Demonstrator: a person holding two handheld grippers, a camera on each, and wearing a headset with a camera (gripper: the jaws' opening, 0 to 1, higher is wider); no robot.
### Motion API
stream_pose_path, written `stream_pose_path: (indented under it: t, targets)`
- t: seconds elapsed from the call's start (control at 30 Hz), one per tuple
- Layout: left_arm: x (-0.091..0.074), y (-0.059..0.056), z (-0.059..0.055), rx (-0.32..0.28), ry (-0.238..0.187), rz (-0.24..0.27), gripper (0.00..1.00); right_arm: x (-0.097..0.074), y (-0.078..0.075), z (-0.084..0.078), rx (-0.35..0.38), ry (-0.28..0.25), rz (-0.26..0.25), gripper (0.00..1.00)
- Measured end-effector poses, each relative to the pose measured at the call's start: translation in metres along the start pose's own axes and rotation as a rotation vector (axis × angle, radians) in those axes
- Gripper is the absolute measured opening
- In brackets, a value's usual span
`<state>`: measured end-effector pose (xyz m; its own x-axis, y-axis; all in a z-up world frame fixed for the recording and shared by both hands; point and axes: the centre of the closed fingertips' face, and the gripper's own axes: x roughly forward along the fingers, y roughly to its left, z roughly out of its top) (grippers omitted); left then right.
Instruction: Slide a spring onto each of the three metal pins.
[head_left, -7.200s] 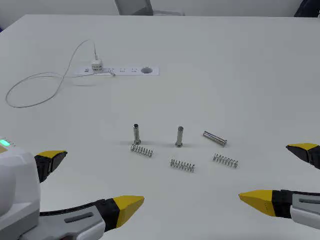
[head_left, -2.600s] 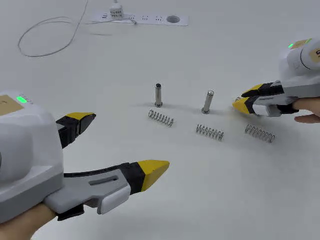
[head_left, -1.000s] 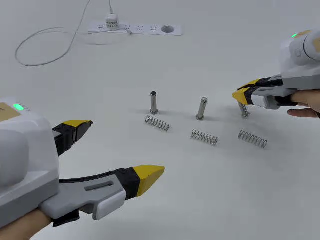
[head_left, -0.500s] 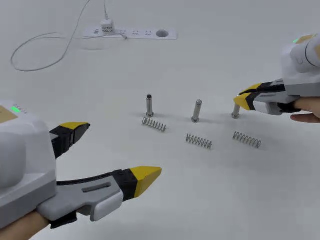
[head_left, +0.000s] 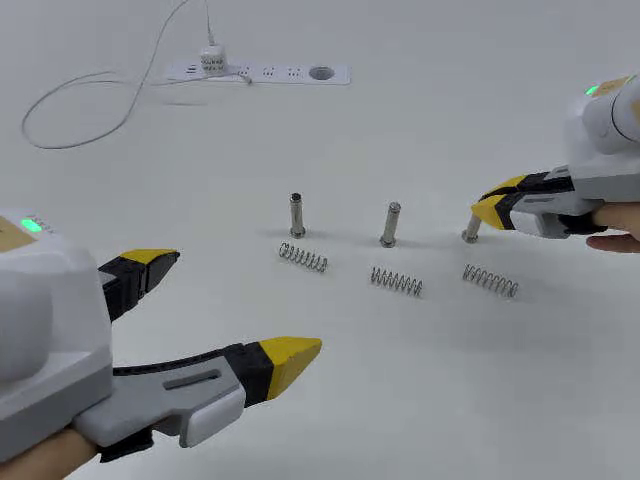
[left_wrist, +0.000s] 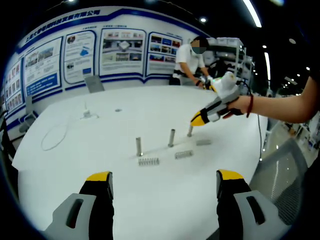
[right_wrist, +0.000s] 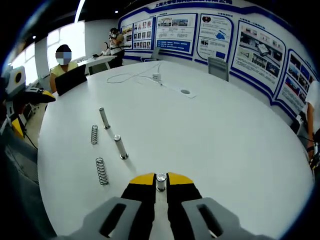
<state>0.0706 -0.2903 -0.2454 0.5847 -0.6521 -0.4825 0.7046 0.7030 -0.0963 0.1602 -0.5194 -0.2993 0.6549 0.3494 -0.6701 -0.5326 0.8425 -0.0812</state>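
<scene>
The third pin (head_left: 469, 233), at three o'clock in the row, is clamped, tilted, between the closed jaws of the right gripper (right_wrist: 161, 184); the left gripper (head_left: 235, 305) is spread wide, empty. Released aslant, it could topple and roll. Three springs (head_left: 396, 282) lie unthreaded at six o'clock. Wall posters (right_wrist: 217, 37) cannot be read.
</scene>
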Motion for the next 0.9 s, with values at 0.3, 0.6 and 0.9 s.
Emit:
stream_pose_path:
  t: [0.3, 0.6, 0.9]
  targets:
    - [0.001, -0.002, 0.001, 0.0, 0.001, -0.005, 0.87, -0.003, -0.001, -0.003, 0.02, 0.006, -0.006, 0.09]
    - [0.001, -0.002, 0.001, -0.001, 0.0, -0.005, 0.87, -0.003, -0.003, -0.004, 0.018, 0.015, -0.01, 0.09]
    - [0.001, -0.001, 0.002, 0.003, 0.002, -0.003, 0.87, -0.004, -0.003, -0.011, 0.029, 0.031, -0.011, 0.17]
